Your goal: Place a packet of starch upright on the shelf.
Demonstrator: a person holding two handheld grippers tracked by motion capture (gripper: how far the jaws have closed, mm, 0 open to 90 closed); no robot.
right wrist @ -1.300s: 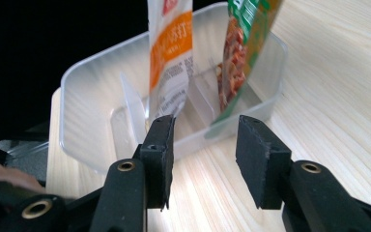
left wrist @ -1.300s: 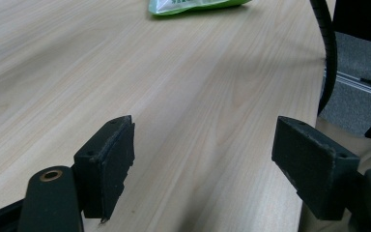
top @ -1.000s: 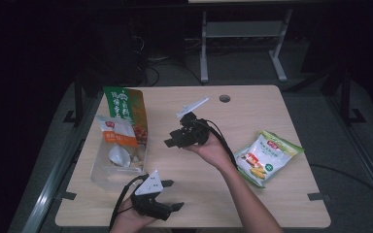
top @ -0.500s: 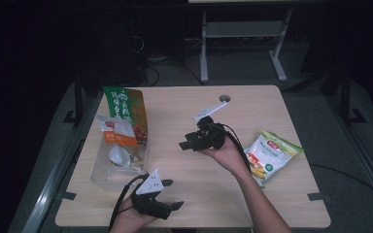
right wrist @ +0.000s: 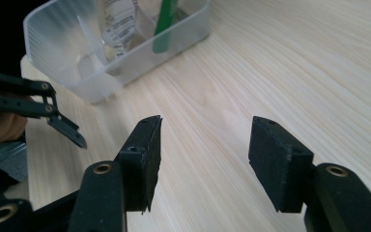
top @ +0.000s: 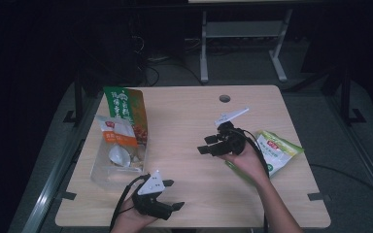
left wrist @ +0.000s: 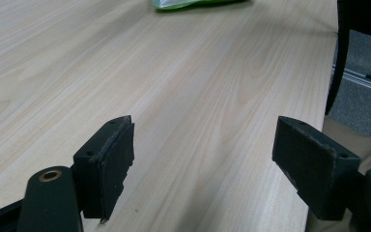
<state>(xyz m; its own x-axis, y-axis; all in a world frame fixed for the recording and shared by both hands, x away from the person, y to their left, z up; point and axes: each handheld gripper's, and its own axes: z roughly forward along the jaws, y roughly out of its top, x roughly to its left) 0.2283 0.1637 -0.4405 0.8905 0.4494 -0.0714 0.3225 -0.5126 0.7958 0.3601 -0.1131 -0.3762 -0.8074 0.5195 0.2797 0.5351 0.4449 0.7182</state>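
1. Right tongs (top: 208, 144): open, empty, held above the counter (top: 184, 121) just left of the green snack bag (top: 276, 149)
2. Left tongs (top: 172, 195): open, empty, low at the near counter edge
3. Clear plastic tub (top: 102, 170): at the counter's left side, with packets standing in it

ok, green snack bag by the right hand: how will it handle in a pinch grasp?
The green snack bag looks puffy and crinkled, so it is probably light and will dent under the jaws. Its glossy film may slip. Lying flat on the table, it seems unlikely to roll.
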